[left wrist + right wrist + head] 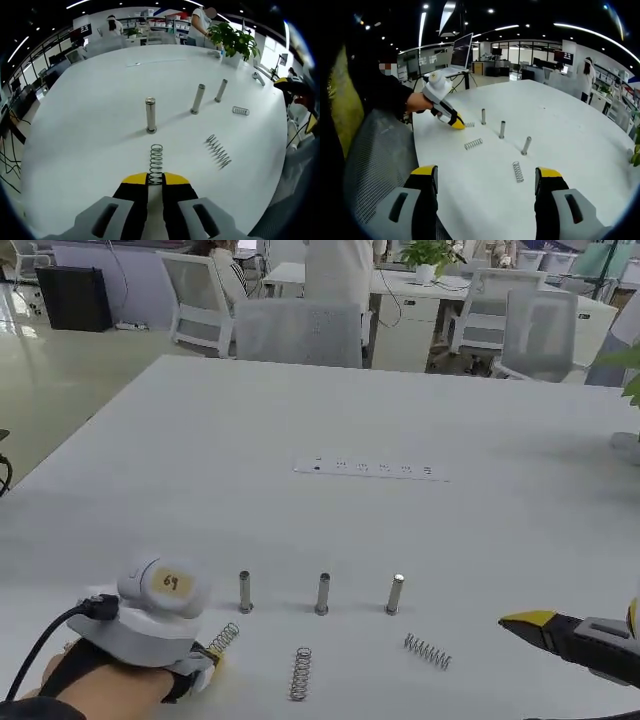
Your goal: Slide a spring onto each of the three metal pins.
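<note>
1. White worktop (400, 400): wide and bare beyond the pins, with office chairs (300, 332) past its far edge.
2. Potted plant (232, 42): on the worktop, well apart from the pins.
3. Right tongs (486, 172): wide apart, holding nothing, near the worktop's near edge.
4. Left tongs (155, 179): clamped on the near end of the left spring (156, 159), whose free end points at the left pin (245, 592).
5. Socket strip (370, 468): flush mid-worktop, behind the pins.
6. Left pin, middle pin (322, 594) and right pin (395, 594): upright in a row, all bare.
7. Middle spring (301, 673) and right spring (427, 651): flat in front of the pins, apart from each other.
</note>
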{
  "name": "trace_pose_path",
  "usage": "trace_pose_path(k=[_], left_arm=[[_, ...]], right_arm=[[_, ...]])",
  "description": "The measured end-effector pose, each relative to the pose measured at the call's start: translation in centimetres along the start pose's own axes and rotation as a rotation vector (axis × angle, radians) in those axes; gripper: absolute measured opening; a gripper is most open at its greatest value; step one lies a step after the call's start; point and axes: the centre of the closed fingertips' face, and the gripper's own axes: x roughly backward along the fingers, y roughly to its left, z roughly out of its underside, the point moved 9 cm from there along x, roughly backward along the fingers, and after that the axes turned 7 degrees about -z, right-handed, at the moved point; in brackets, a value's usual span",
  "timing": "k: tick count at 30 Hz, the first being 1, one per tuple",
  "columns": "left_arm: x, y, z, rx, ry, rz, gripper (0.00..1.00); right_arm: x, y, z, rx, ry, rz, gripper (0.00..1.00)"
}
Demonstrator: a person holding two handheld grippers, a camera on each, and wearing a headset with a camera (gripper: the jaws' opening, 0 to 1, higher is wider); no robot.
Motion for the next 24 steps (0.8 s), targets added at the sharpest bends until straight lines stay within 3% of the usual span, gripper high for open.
trace_pose_path(k=[9,12,14,15,17,19,20,21,24], left_arm=[[1.5,0.7,-0.8,-0.025,-0.024,0.057,0.02],[2.6,0.7,-0.9,-0.043,-0.051,0.095,0.02],[3.3,0.2,-1.1,-0.047,-0.087,0.163,0.02],[3.9,0.3,-1.0,-0.056,-0.089,0.163,0.02],[4.7,-0.1,-1.3,-0.097,-0.139,0.223,0.02],[5.3,-0.3,-1.3,-0.12,-0.147,0.248,0.02],[5.8,-0.6,-1.5,-0.136,-0.174,0.274,0.02],[6.1,-0.5,-1.5,-0.141,-0.171,0.257,0.02],[6.8,-0.6,-1.8,-0.171,-0.211,0.3,0.02]], right_arm=[[0.0,0.1,-0.4,0.012,0.0,-0.005,0.78],[0.0,0.2,-0.6,0.018,0.0,-0.009,0.78],[0.0,0.3,-0.8,0.023,-0.001,-0.014,0.78],[0.0,0.4,-1.0,0.027,-0.002,-0.015,0.78],[0.1,0.4,-1.1,0.033,-0.004,-0.017,0.78],[0.1,0.5,-1.3,0.034,-0.008,-0.021,0.78],[0.1,0.5,-1.4,0.036,-0.009,-0.023,0.78],[0.0,0.6,-1.4,0.038,-0.008,-0.023,0.78],[0.0,0.6,-1.6,0.042,-0.01,-0.03,0.77]])
